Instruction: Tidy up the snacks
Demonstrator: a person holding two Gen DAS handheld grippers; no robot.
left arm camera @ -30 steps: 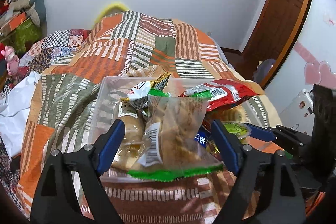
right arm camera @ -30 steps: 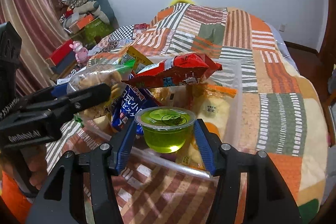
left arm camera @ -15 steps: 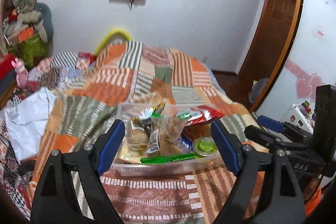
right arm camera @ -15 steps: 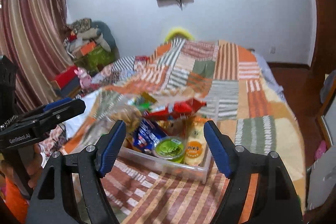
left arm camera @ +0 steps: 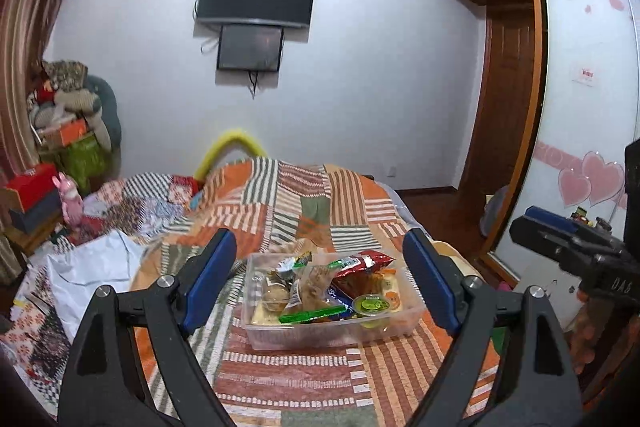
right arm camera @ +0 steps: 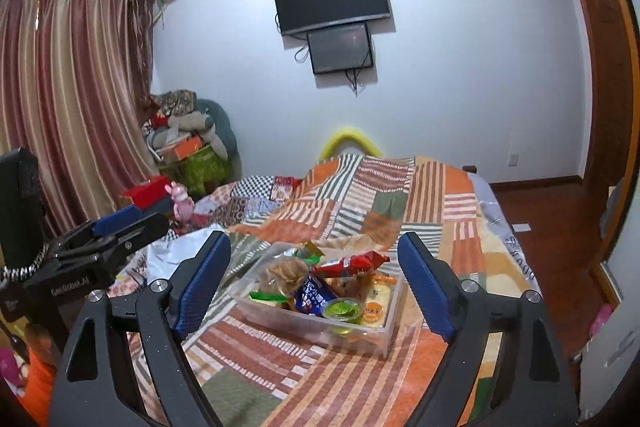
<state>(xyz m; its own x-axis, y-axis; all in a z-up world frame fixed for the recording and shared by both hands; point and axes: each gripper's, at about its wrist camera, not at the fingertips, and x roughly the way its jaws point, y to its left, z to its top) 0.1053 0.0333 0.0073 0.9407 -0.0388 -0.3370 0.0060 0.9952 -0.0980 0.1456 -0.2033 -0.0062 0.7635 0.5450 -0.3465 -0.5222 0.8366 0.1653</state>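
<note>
— Where are the snacks?

— In the clear plastic bin, which sits on the patchwork bedspread toward the bed's near edge. A green jelly cup sits at the bin's near side, a red packet lies across the top, and a blue packet is beside the cup.

— And the tongs?

— The left tongs are spread wide with nothing between them, held well back from the bin. The right tongs are likewise agape and empty, also apart from it.
</note>
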